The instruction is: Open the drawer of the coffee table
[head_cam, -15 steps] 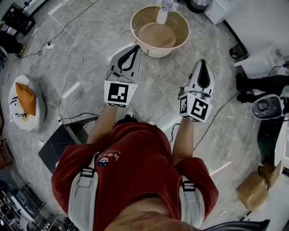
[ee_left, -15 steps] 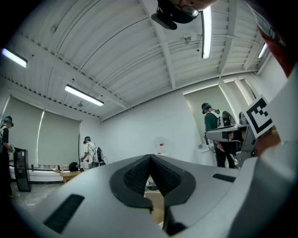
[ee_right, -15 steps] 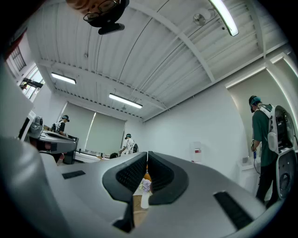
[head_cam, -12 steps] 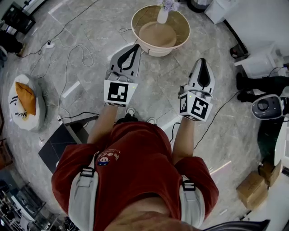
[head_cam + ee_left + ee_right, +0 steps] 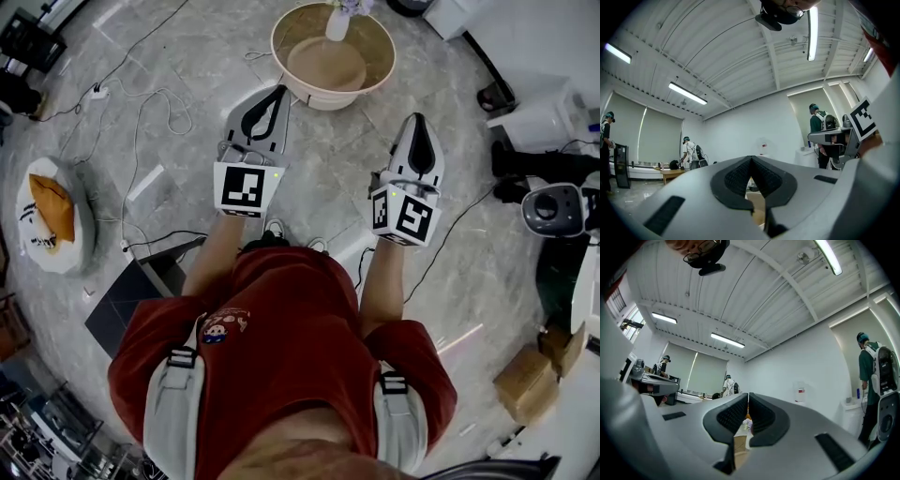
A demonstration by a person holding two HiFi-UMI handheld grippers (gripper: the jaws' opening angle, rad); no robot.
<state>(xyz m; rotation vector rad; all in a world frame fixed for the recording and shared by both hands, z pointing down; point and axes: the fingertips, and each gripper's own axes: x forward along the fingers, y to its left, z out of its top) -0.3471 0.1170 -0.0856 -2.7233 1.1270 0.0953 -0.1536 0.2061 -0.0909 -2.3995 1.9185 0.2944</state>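
While the person [image 5: 281, 337] holds two grippers out side by side, both tipped a little above level, the left gripper [image 5: 280, 93] [image 5: 751, 160] has its jaws pressed together on nothing, and the right gripper [image 5: 419, 121] [image 5: 748, 398] is likewise closed tight and empty. One round coffee table surface [image 5: 323, 71] stands on the floor [image 5: 192, 42] just ahead of their tips, carrying one white vase [image 5: 337, 26]; its drawer cannot be made out.

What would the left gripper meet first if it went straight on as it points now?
Likely nothing close. From the head view the left gripper aims toward the round table, but its own view shows the table lower down, so it probably passes over it. Depth is unclear.
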